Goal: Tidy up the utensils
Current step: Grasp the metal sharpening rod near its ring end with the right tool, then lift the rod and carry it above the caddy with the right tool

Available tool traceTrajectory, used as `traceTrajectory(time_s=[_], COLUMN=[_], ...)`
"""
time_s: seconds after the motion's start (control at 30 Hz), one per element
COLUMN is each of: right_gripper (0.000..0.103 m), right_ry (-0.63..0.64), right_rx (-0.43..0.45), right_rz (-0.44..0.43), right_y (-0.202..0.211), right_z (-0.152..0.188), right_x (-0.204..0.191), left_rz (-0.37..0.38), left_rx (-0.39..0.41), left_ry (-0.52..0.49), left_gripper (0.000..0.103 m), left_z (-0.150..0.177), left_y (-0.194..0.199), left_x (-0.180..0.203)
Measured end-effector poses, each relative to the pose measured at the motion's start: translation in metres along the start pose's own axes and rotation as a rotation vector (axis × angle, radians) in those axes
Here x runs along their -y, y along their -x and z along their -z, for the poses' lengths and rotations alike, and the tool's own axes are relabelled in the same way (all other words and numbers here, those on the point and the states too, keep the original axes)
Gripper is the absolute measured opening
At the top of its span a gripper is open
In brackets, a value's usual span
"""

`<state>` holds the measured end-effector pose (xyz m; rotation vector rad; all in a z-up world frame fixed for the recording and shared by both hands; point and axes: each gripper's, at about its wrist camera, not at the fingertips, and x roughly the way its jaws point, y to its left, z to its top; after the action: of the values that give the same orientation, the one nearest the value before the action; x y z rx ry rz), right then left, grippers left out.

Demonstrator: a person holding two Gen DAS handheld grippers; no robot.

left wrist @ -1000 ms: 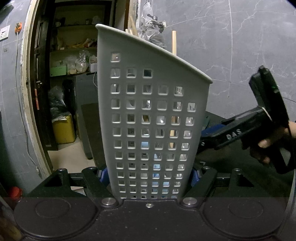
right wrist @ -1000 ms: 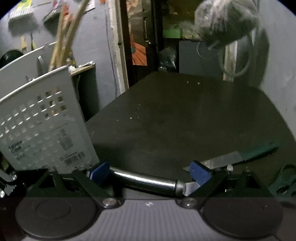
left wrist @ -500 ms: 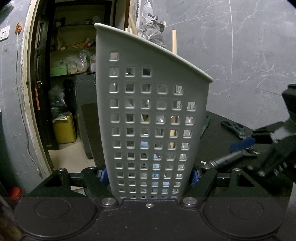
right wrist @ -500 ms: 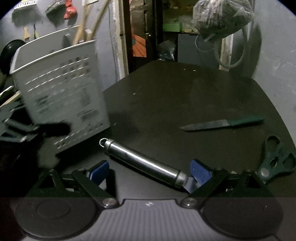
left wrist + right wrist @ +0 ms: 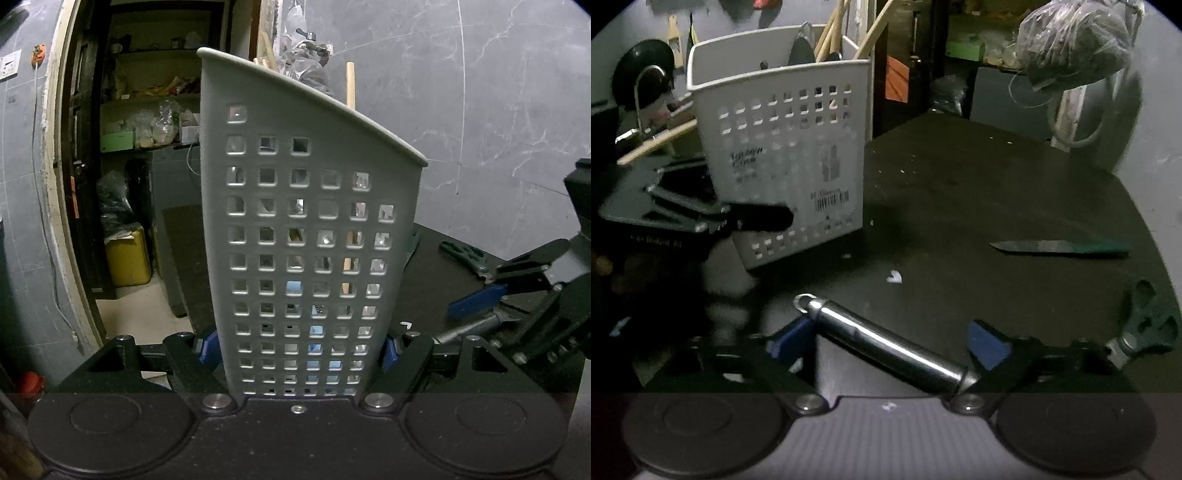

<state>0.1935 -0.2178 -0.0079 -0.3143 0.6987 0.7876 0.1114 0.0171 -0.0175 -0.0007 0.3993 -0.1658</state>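
Left jaws clamp the caddy (image 5: 314, 229); right jaws closing around steel handle (image 5: 886, 341).

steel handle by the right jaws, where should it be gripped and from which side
Grip the steel handle mid-shaft, coming from above with the jaws across it. It lies flat and diagonal on the table; the round, even shaft suits the pads. The right gripper already straddles it, jaws closing.

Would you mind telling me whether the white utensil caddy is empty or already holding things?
Holding things: the white utensil caddy has wooden handles and dark utensils projecting above its rim.
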Motion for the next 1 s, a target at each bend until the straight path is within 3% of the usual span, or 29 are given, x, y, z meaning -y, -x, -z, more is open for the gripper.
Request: traceTrajectory(time_s=[0.13, 0.37, 0.5, 0.53, 0.63, 0.73, 0.8, 0.87, 1.0], right_gripper=[0.046, 0.029, 0.030, 0.032, 0.055, 0.056, 0.052, 0.024, 0.020], right_ry=[-0.022, -0.131, -0.160, -0.156, -0.146, -0.131, -0.128, -0.122, -0.133], right_rx=[0.012, 0.008, 0.006, 0.005, 0.002, 0.008, 0.012, 0.024, 0.030], right_rz=[-0.011, 0.083, 0.103, 0.103, 0.091, 0.086, 0.085, 0.080, 0.095], right_y=[-0.005, 0.000, -0.002, -0.003, -0.006, -0.011, -0.015, -0.015, -0.016], right_z=[-0.007, -0.006, -0.009, -0.010, -0.013, -0.017, -0.018, -0.018, -0.020], right_x=[0.006, 0.011, 0.015, 0.015, 0.015, 0.016, 0.016, 0.016, 0.016], left_rz=[0.002, 0.005, 0.005, 0.004, 0.004, 0.004, 0.004, 0.004, 0.003], left_rx=[0.001, 0.000, 0.000, 0.000, 0.000, 0.000, 0.002, 0.001, 0.002], left_ry=[0.002, 0.004, 0.004, 0.004, 0.003, 0.003, 0.002, 0.003, 0.002], left_gripper=[0.079, 0.079, 0.079, 0.079, 0.079, 0.079, 0.079, 0.079, 0.079], left_z=[0.000, 0.002, 0.002, 0.002, 0.002, 0.002, 0.002, 0.002, 0.002], left_y=[0.000, -0.001, -0.001, -0.001, -0.001, -0.001, -0.001, -0.002, -0.001], left_x=[-0.001, -0.002, -0.004, -0.004, -0.004, -0.003, -0.003, -0.003, -0.002])
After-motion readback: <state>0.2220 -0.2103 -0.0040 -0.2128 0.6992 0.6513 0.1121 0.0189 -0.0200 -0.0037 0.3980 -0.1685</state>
